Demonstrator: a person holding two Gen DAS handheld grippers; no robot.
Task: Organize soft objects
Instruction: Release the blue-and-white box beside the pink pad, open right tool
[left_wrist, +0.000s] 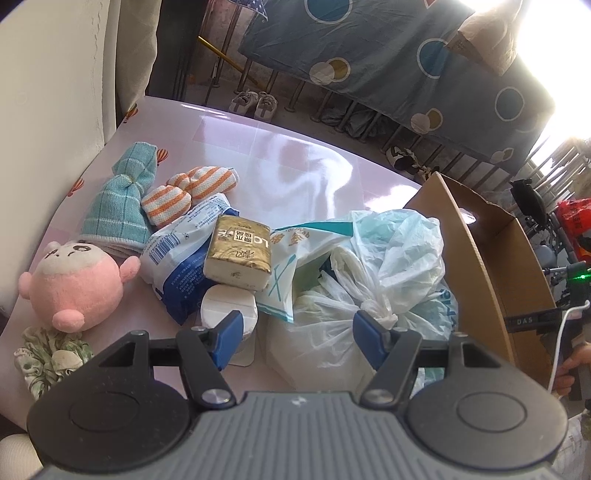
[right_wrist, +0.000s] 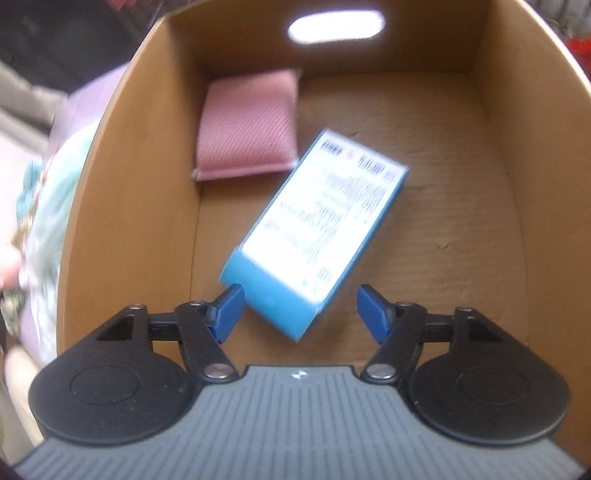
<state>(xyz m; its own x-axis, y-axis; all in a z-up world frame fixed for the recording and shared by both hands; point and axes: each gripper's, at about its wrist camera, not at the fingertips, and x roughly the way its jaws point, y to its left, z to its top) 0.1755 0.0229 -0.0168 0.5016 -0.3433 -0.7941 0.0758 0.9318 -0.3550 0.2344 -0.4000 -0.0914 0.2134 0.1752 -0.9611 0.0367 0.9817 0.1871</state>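
In the left wrist view a heap of soft things lies on the pink table (left_wrist: 280, 162): a pink plush (left_wrist: 75, 284), a teal knit hat (left_wrist: 118, 206), striped orange mittens (left_wrist: 188, 192), a blue-white pack (left_wrist: 184, 254), a gold tissue pack (left_wrist: 239, 254), a white roll (left_wrist: 229, 308) and plastic bags (left_wrist: 373, 280). My left gripper (left_wrist: 297, 334) is open just above the bags and roll. In the right wrist view my right gripper (right_wrist: 301, 312) is open over the cardboard box (right_wrist: 424, 221). A blurred blue tissue pack (right_wrist: 314, 229) sits free between its fingers. A pink folded cloth (right_wrist: 249, 125) lies in the box's far left corner.
A green-patterned scrunchie (left_wrist: 48, 354) lies at the table's near left. The cardboard box (left_wrist: 491, 266) stands at the table's right edge. A white chair back (left_wrist: 51, 110) rises on the left. Shoes and a railing with a blue sheet are behind the table.
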